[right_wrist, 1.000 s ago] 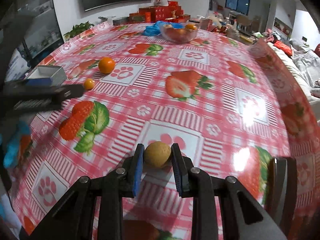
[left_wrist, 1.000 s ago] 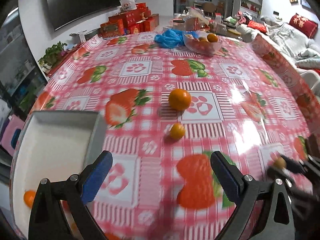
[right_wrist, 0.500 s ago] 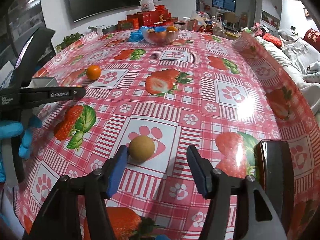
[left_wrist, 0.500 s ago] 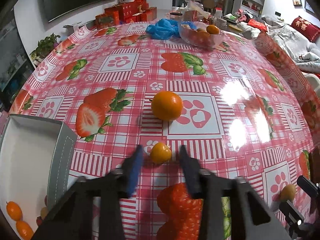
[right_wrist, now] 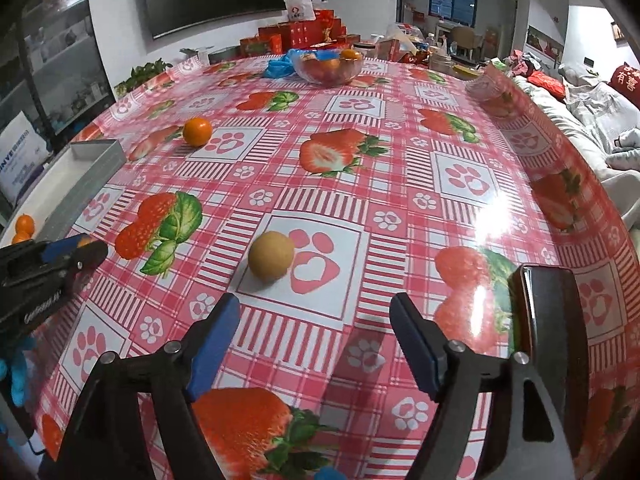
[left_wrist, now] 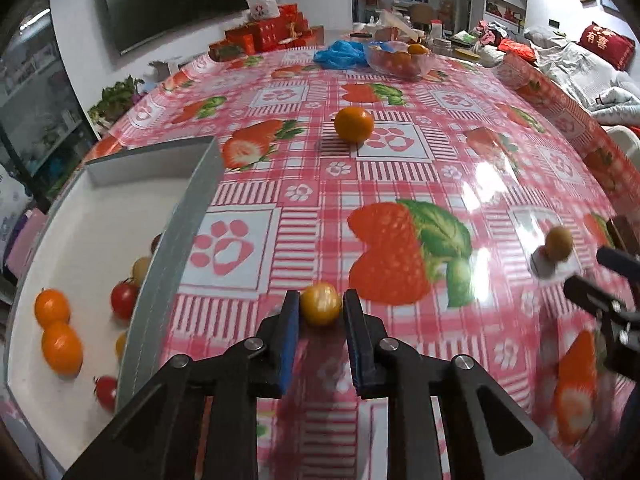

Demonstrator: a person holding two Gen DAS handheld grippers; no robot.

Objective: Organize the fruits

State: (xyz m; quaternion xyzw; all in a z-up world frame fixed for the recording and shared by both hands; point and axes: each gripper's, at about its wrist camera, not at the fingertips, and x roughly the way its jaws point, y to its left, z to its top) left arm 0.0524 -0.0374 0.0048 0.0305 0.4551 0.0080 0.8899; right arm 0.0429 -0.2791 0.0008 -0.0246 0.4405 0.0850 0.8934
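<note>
My left gripper (left_wrist: 320, 314) is shut on a small orange fruit (left_wrist: 320, 303), its blue pads pressing both sides, just above the strawberry tablecloth and right of the white tray (left_wrist: 172, 256). The tray holds several small oranges and cherry tomatoes. A larger orange (left_wrist: 353, 124) sits farther back on the table. My right gripper (right_wrist: 315, 306) has its jaws opening with nothing between them. A tan round fruit (right_wrist: 271, 256) lies on the cloth just beyond its left finger. In the right wrist view the left gripper (right_wrist: 80, 250) shows at the left edge.
A clear bowl (right_wrist: 328, 68) of fruit and a blue bag (right_wrist: 280, 66) stand at the table's far side, with red boxes behind. A dark flat object (right_wrist: 544, 312) stands right of my right gripper. The table edge curves down on the right.
My left gripper went from wide open to shut on the small orange fruit and carried it toward the tray. My right gripper let go of the tan fruit and drew back.
</note>
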